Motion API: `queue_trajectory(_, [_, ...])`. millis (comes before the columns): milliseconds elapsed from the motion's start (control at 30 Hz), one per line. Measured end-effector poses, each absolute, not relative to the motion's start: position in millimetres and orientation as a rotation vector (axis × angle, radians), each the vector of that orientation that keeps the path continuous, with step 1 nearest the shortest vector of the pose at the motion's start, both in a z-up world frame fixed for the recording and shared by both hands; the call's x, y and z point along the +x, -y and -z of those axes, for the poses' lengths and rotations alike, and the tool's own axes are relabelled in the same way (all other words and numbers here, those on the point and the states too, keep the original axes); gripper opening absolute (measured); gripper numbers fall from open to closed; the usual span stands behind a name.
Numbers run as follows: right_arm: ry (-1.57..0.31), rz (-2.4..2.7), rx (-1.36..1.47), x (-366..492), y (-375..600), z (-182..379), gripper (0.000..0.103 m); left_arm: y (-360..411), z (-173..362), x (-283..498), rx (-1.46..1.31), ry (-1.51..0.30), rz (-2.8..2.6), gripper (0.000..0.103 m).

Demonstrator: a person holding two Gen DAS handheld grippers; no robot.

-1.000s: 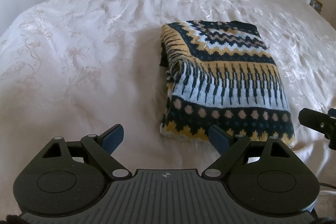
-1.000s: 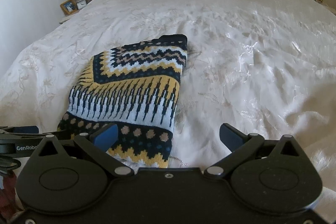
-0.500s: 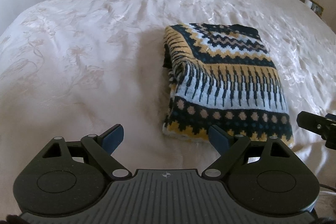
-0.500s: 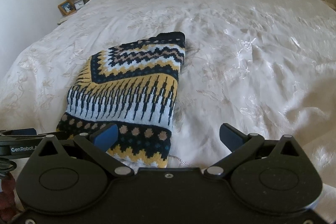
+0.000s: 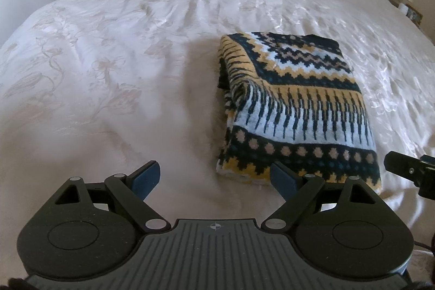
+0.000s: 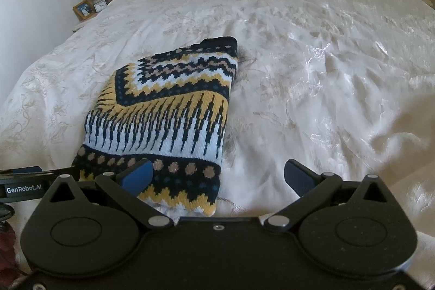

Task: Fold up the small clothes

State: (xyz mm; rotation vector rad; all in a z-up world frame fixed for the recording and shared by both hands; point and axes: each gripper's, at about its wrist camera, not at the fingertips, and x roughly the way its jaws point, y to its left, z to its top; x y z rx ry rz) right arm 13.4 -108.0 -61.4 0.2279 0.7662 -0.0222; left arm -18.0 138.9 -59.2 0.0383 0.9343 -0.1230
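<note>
You held left gripper (image 5: 214,175) and right gripper (image 6: 217,177) spread, empty, at near hem of folded sweater (image 5: 293,105) lying flat on bed (image 5: 108,59) — likely fold finished.

"GenRobot.AI" stands in white on the left gripper (image 6: 23,188) body.

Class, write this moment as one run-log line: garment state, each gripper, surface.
sweater: folded, lying flat | left gripper: open, empty | right gripper: open, empty | surface: bed
</note>
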Motion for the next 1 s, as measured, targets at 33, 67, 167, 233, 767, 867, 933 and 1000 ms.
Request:
queue_trajectory(33, [-0.767,0.022,0.228,13.4,107.8,61.6,0.102,-139.1,59.2,-17.9,0.037,-0.935,0.121,0.088])
queue_trajectory(67, [-0.767,0.022,0.227,13.1,107.6,61.8,0.102,-139.5,59.2,-17.9,0.035,-0.935,0.12,0.088])
queue_trajectory(167, [-0.768,0.022,0.228,13.4,107.6,61.8,0.102,-140.3,58.7,-17.8,0.032,-0.934,0.117,0.088])
queue_trajectory(233, [-0.769,0.022,0.229,13.2,107.3,62.2,0.102,-140.0,58.7,-17.8,0.032,-0.935,0.117,0.088])
queue_trajectory(767, [-0.771,0.022,0.229,13.4,106.5,63.3,0.102,-139.0,59.0,-18.1,0.041,-0.939,0.119,0.088])
queue_trajectory(867, [-0.772,0.022,0.23,13.4,106.5,63.5,0.102,-138.2,59.3,-17.9,0.041,-0.94,0.12,0.088])
queue_trajectory(933, [-0.772,0.021,0.23,13.0,105.7,64.1,0.102,-138.2,59.3,-18.0,0.041,-0.94,0.12,0.088])
queue_trajectory(1000, [-0.773,0.021,0.23,13.1,105.6,64.1,0.102,-138.2,59.4,-18.0,0.04,-0.94,0.12,0.088])
